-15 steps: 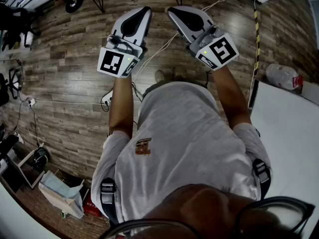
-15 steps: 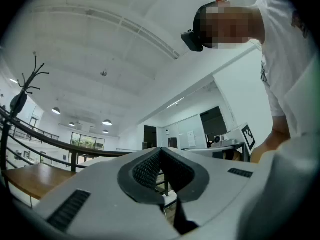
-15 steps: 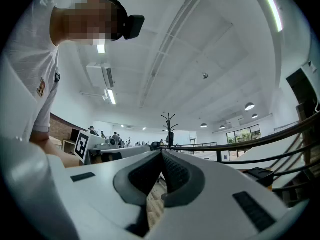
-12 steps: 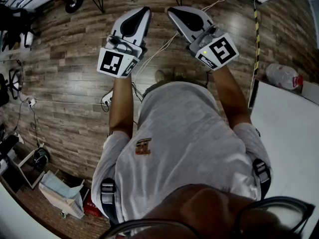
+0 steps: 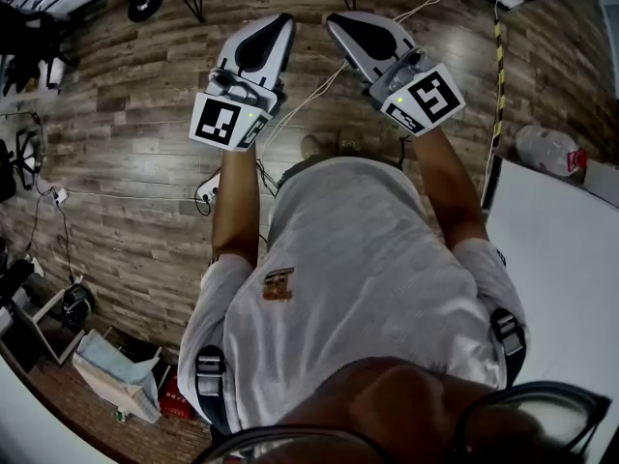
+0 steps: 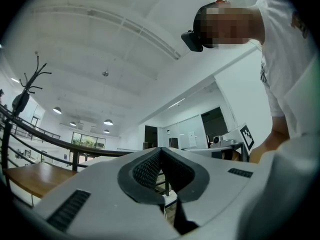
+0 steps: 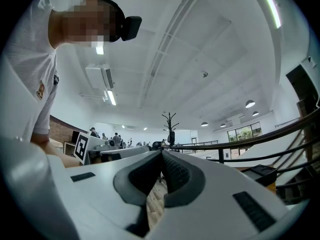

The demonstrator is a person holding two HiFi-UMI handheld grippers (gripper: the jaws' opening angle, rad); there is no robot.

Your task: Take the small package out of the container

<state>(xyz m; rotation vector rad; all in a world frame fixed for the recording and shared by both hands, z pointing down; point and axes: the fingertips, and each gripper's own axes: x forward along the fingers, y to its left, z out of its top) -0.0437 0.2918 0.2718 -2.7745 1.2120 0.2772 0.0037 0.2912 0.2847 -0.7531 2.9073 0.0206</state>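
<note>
1. Two grippers in the head view: left gripper (image 5: pixel 279 25) and right gripper (image 5: pixel 338 23), side by side above the wood floor (image 5: pixel 126 162).
2. Left gripper view: jaws pressed together, nothing between the pads (image 6: pixel 147 169).
3. Right gripper view: jaws closed too, pads (image 7: pixel 176 174) empty. Can't tell where the small package is.

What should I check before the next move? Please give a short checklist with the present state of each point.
1. Left gripper empty, jaws together: ok.
2. Right gripper empty, jaws together: ok.
3. Grippers apart from each other, over the wooden floor: ok.
4. Container in view: not ok, no view shows one.
5. Small package in view: not ok, none seen.
6. Container on the white surface at the person's right: cannot tell, only part of it shows.
</note>
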